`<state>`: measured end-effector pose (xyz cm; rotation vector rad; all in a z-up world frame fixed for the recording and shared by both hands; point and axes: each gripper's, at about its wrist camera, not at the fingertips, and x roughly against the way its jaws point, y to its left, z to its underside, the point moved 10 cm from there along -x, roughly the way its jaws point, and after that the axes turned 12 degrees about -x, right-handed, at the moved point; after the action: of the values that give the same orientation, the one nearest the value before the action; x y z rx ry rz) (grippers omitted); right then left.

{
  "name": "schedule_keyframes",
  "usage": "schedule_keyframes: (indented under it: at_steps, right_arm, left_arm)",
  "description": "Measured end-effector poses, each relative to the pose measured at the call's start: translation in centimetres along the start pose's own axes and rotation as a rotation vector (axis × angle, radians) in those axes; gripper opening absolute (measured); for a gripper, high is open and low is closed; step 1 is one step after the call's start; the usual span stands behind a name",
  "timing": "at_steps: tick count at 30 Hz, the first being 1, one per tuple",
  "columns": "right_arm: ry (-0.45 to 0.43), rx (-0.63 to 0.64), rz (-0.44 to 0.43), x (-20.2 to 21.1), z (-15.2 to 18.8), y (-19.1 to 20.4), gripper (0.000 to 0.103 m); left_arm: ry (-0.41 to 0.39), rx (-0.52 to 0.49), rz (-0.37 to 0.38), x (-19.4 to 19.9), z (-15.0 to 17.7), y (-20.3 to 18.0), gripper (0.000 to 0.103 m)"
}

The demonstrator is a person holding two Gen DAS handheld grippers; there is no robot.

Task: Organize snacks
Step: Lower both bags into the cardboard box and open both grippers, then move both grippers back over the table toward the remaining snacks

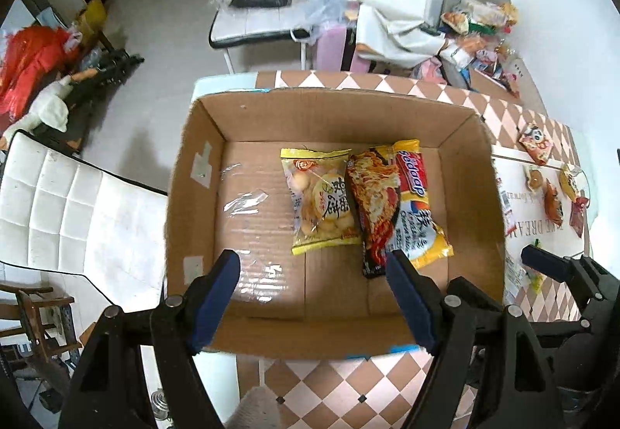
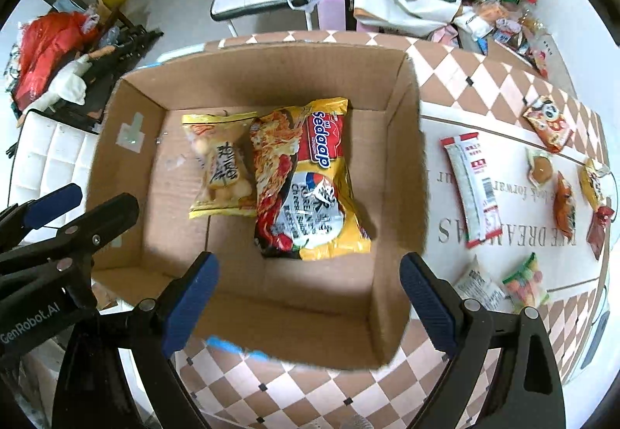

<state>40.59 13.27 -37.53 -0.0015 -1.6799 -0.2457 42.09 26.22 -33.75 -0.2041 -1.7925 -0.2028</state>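
Both grippers hang above the cardboard box (image 2: pixel 267 297), pointing steeply down into it. The left gripper (image 1: pixel 314 281) has its blue-padded jaws spread apart with nothing between them; the right gripper (image 2: pixel 310 289) stands wider still, also empty. Below them, on the corrugated floor of the box, lie two glossy packets side by side and touching: a yellow biscuit bag (image 1: pixel 321 200) and a red-and-yellow noodle packet (image 2: pixel 310 181). Neither gripper touches them. The box sits on a desk (image 2: pixel 445 72) with a checkered cloth. Right of the box, on a printed mat (image 2: pixel 515 196), small wrapped snacks (image 2: pixel 471 188) lie scattered, well apart from both grippers.
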Motion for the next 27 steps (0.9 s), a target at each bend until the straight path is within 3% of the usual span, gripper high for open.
schedule_keyframes:
  at_steps: [6, 15, 17, 19, 22, 27]
  right_arm:
    - [-0.059, 0.03, -0.018, 3.9, 2.5, 0.1, 0.096]
    - [-0.07, 0.048, -0.068, 6.7, 5.7, -0.2, 0.096]
    - [-0.064, 0.032, -0.102, 7.2, 6.1, -0.4, 0.097]
    - [-0.063, 0.019, -0.132, 7.7, 6.3, -0.8, 0.1]
    - [-0.074, -0.007, -0.165, 8.7, 6.2, -2.3, 0.1]
    - [-0.069, -0.095, -0.168, 9.6, 4.8, -8.4, 0.1]
  left_arm:
    - [-0.054, 0.001, -0.018, 3.4, 2.0, -1.0, 0.076]
    - [-0.098, 0.016, -0.033, 6.0, 3.6, -2.8, 0.076]
    - [-0.125, 0.024, -0.048, 6.6, 3.5, -3.0, 0.077]
    - [-0.17, 0.022, -0.042, 7.2, 2.8, -3.9, 0.086]
    - [-0.201, 0.015, -0.048, 7.9, 1.5, -5.4, 0.086]
    - [-0.191, -0.01, -0.023, 7.6, -1.4, -9.9, 0.086]
